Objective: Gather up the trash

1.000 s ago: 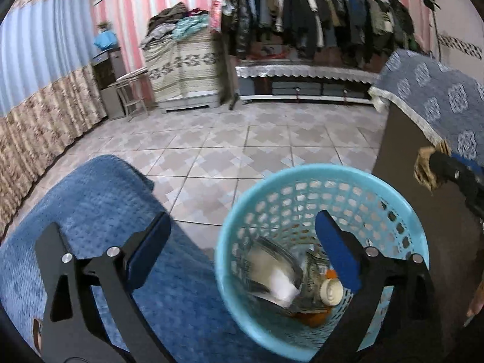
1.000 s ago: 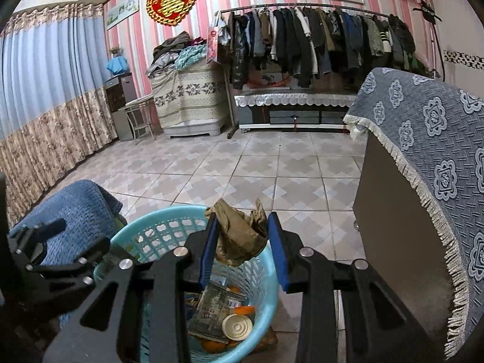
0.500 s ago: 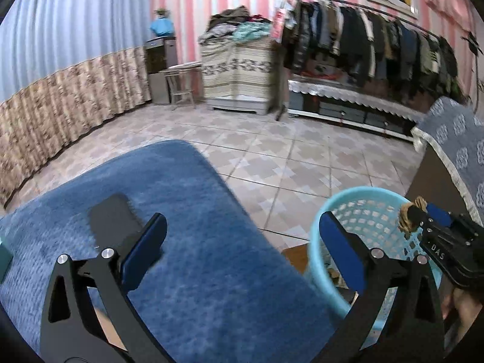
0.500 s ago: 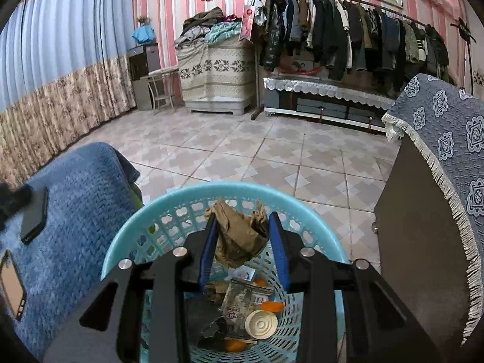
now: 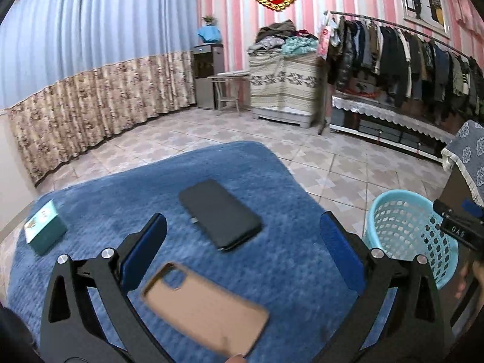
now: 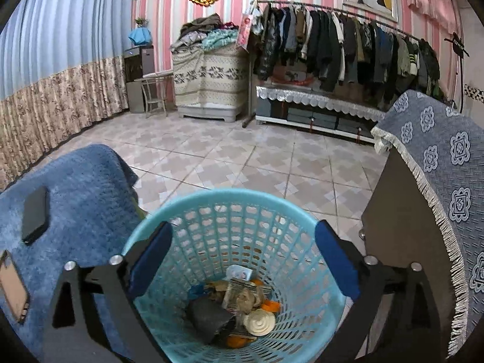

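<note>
My right gripper (image 6: 243,242) hangs over the light blue mesh basket (image 6: 230,195). Its jaws are opening wide and nothing is between them. A crumpled brown wad (image 6: 246,298) lies in the basket among other trash: a round metal lid (image 6: 259,322), a dark lump (image 6: 208,314) and orange peel. My left gripper (image 5: 242,236) is open and empty above a blue fuzzy cloth (image 5: 287,272). In the left wrist view the basket (image 5: 393,199) stands on the floor to the right of that cloth.
On the blue cloth lie a black phone (image 5: 219,213), a tan phone case (image 5: 205,305) and a teal box (image 5: 45,231). A dark cabinet under a fringed blue cloth (image 6: 438,181) stands right of the basket. Beyond are a tiled floor (image 6: 242,157) and a clothes rack (image 6: 348,39).
The right gripper opened and the brown wad dropped from its pads into the basket. The left gripper swung left, away from the basket, to over the blue cloth.
</note>
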The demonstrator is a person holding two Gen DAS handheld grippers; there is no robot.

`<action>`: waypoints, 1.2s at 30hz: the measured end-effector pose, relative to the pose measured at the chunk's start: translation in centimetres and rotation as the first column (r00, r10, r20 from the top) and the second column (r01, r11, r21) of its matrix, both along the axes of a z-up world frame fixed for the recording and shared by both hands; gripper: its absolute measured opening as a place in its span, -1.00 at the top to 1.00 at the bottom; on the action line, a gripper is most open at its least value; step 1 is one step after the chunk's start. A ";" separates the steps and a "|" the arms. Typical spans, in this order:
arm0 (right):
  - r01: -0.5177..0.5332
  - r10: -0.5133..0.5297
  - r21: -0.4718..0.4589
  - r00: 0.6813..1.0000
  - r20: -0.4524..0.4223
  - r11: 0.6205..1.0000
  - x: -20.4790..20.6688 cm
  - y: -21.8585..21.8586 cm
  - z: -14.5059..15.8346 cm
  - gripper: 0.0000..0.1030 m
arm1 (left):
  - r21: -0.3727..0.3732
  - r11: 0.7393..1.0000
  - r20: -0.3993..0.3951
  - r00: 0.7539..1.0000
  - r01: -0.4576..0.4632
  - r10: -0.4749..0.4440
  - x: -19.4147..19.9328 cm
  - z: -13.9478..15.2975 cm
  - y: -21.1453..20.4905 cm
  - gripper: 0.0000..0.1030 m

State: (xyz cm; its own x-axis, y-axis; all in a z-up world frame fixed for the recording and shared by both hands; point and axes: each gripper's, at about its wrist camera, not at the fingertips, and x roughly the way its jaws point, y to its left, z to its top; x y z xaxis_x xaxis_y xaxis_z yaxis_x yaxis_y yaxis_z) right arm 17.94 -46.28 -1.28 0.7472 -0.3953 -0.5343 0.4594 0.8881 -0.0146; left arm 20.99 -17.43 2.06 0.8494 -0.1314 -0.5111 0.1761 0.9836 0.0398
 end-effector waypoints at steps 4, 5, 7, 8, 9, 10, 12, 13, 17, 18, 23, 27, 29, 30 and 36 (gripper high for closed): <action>-0.052 0.054 -0.040 0.998 0.046 0.998 -0.8 3.0 2.3 -0.91 | 0.002 1.000 0.022 0.999 -0.030 0.030 -2.6 0.7 2.9 -0.90; -0.068 0.071 -0.044 0.996 0.059 0.997 -1.0 3.8 2.8 -0.91 | 0.000 1.000 0.024 0.999 -0.031 0.031 -3.2 0.8 3.6 -0.90; -0.143 0.147 -0.039 0.984 0.103 0.989 -1.9 5.9 3.8 -0.91 | -0.010 0.999 0.027 0.999 -0.034 0.034 -4.1 1.1 4.9 -0.90; -0.167 0.170 -0.036 0.979 0.117 0.985 -2.1 6.5 4.1 -0.91 | -0.024 0.999 0.030 0.999 -0.033 0.034 -4.7 1.2 5.6 -0.90; -0.188 0.191 -0.034 0.973 0.130 0.982 -2.4 7.3 4.4 -0.91 | -0.039 0.999 0.032 0.999 -0.028 0.030 -5.3 1.3 6.4 -0.90; -0.215 0.217 -0.031 0.966 0.143 0.976 -3.0 8.5 4.7 -0.91 | -0.051 0.998 0.034 0.999 -0.024 0.026 -5.7 1.4 6.9 -0.90; -0.245 0.247 -0.030 0.957 0.153 0.969 -3.7 9.9 5.0 -0.91 | -0.073 0.997 0.045 0.999 -0.021 0.025 -6.8 1.7 8.2 -0.90; -0.265 0.266 -0.028 0.952 0.155 0.964 -4.3 11.1 4.9 -0.91 | -0.076 0.997 0.049 0.998 -0.024 0.028 -7.2 1.9 8.7 -0.90; -0.329 0.325 0.001 0.934 0.150 0.944 -6.2 14.5 3.8 -0.91 | -0.118 0.993 0.022 1.000 -0.005 0.008 -8.7 2.0 10.9 -0.90; -0.347 0.341 0.016 0.928 0.150 0.938 -6.6 15.3 3.4 -0.91 | -0.136 0.991 0.009 1.000 0.003 -0.001 -9.0 1.9 11.4 -0.90; -0.408 0.396 0.051 0.905 0.156 0.911 -8.5 18.3 2.2 -0.91 | -0.184 0.982 0.019 0.999 -0.040 0.044 -11.1 1.5 14.1 -0.90; -0.432 0.417 0.071 0.895 0.162 0.899 -9.3 20.5 1.9 -0.91 | -0.157 0.984 0.036 0.996 -0.080 0.087 -12.3 1.3 15.5 -0.90; -0.441 0.422 0.086 0.889 0.176 0.893 -9.7 21.3 1.7 -0.91 | -0.145 0.985 0.039 0.995 -0.089 0.096 -12.6 0.9 16.2 -0.90; -0.445 0.425 0.089 0.887 0.178 0.891 -9.8 21.9 1.5 -0.91 | -0.135 0.986 0.049 0.993 -0.098 0.105 -12.9 0.6 16.6 -0.90; -0.459 0.447 0.053 0.882 0.152 0.887 -10.5 24.3 -0.2 -0.91 | -0.108 0.984 0.025 0.989 -0.143 0.146 -13.2 -1.3 17.9 -0.90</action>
State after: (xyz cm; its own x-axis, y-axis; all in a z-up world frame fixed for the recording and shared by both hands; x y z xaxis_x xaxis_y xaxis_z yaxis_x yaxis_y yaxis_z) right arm 7.40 -21.98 -1.49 0.8992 0.0455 -0.4351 -0.0006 0.9947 0.1028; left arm 7.78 0.52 0.79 0.8794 -0.0581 -0.4725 0.0321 0.9975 -0.0627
